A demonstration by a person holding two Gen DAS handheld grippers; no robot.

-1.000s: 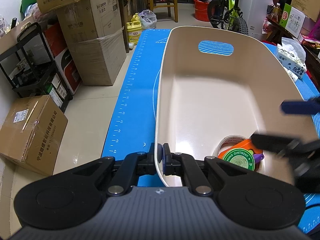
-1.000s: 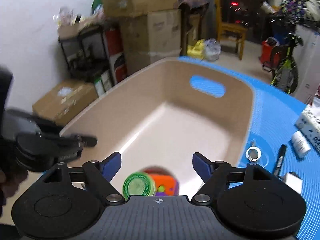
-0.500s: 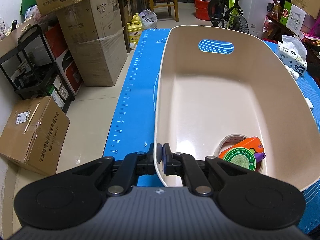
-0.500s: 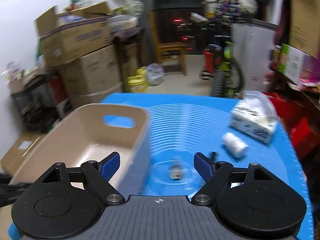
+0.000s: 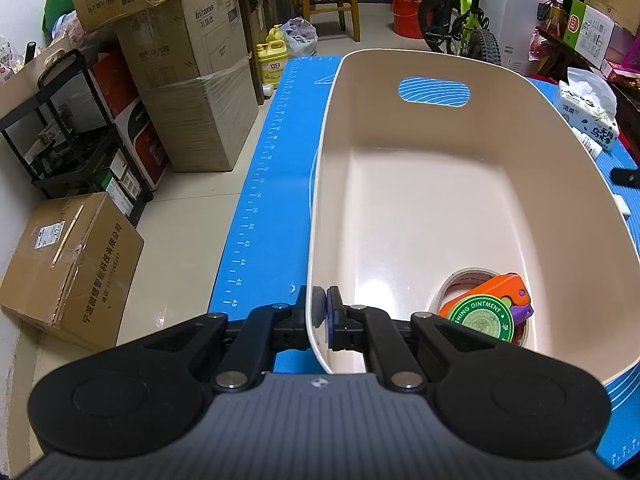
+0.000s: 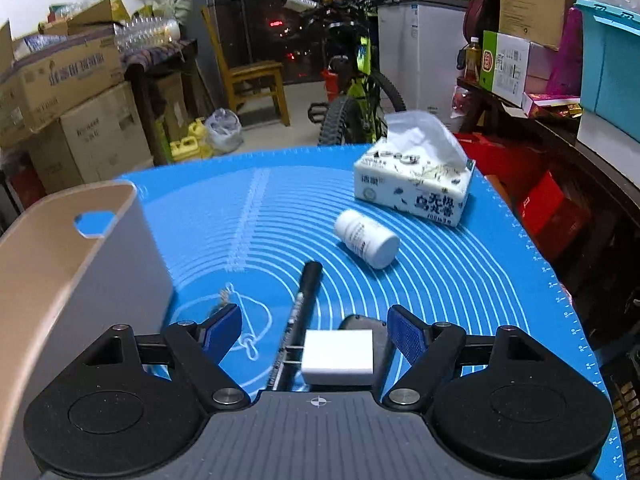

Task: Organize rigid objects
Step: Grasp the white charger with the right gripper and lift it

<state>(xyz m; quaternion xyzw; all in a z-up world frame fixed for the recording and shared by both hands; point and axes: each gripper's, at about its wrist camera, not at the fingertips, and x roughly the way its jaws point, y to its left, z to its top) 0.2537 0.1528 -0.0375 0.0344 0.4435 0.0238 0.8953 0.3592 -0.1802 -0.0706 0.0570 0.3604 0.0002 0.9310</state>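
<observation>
My left gripper (image 5: 321, 312) is shut on the near rim of a beige bin (image 5: 400, 208). In the bin's near right corner lie a green ointment tin (image 5: 482, 318), an orange and purple toy (image 5: 502, 292) and a tape roll (image 5: 460, 280). My right gripper (image 6: 316, 330) is open above the blue mat, over a white block (image 6: 338, 356) and a black marker (image 6: 302, 304). A white pill bottle (image 6: 366, 238) lies on its side farther off. The bin (image 6: 60, 256) is at the left in the right wrist view.
A tissue pack (image 6: 414, 184) sits at the mat's far right. A small key ring (image 6: 222, 300) lies by the bin. Cardboard boxes (image 5: 188, 92) and a black shelf (image 5: 72, 136) stand on the floor to the left. A bicycle (image 6: 360, 96) and chair (image 6: 256, 84) stand behind the table.
My right gripper left the bin, open and empty, and swung right over the mat above the white block and marker. My left gripper has kept hold of the bin rim.
</observation>
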